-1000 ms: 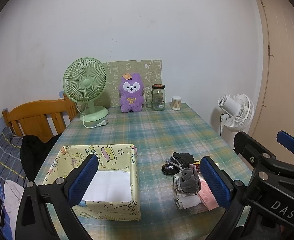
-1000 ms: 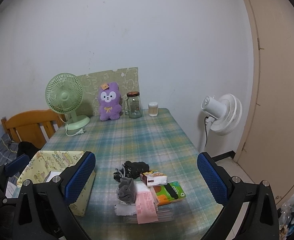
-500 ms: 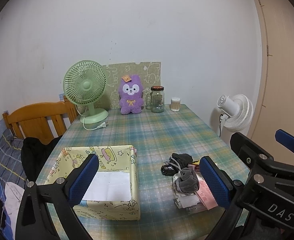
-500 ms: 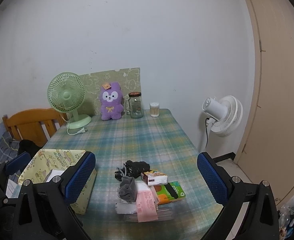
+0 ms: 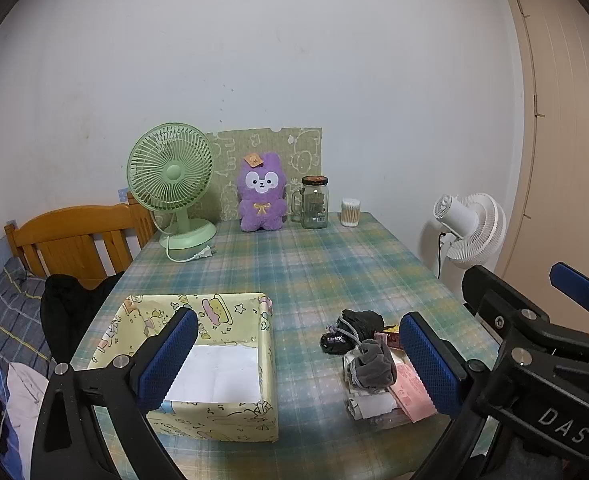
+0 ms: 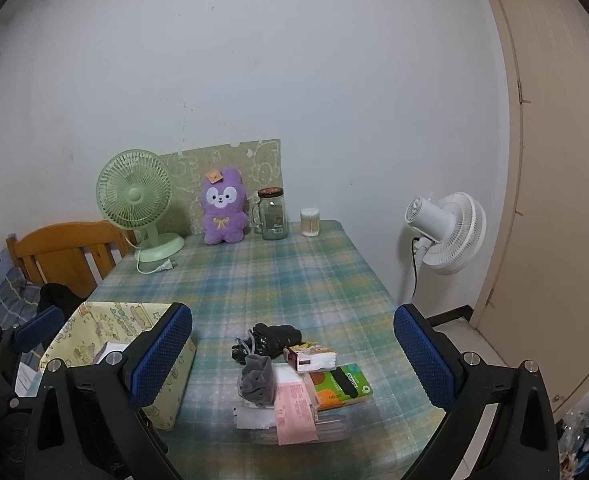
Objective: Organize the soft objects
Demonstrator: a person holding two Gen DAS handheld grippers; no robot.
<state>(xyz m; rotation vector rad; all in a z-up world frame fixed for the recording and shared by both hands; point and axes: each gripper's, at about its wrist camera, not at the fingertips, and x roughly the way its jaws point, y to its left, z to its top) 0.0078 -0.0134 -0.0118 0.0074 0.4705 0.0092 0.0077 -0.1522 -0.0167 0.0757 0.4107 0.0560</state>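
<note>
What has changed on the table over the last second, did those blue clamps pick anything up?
Nothing was picked up or let go. Both views shifted only slightly, so the left gripper and right gripper drifted a little, staying open and empty above the table. The grey sock, the black sock bundle and the yellow box lie as before, and the purple plush has not moved.

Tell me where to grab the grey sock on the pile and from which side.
Pinch the grey sock at its bunched upper cuff, coming straight down with the right gripper; it sits crumpled on top of the flat packets, so a side approach would likely drag them.
</note>
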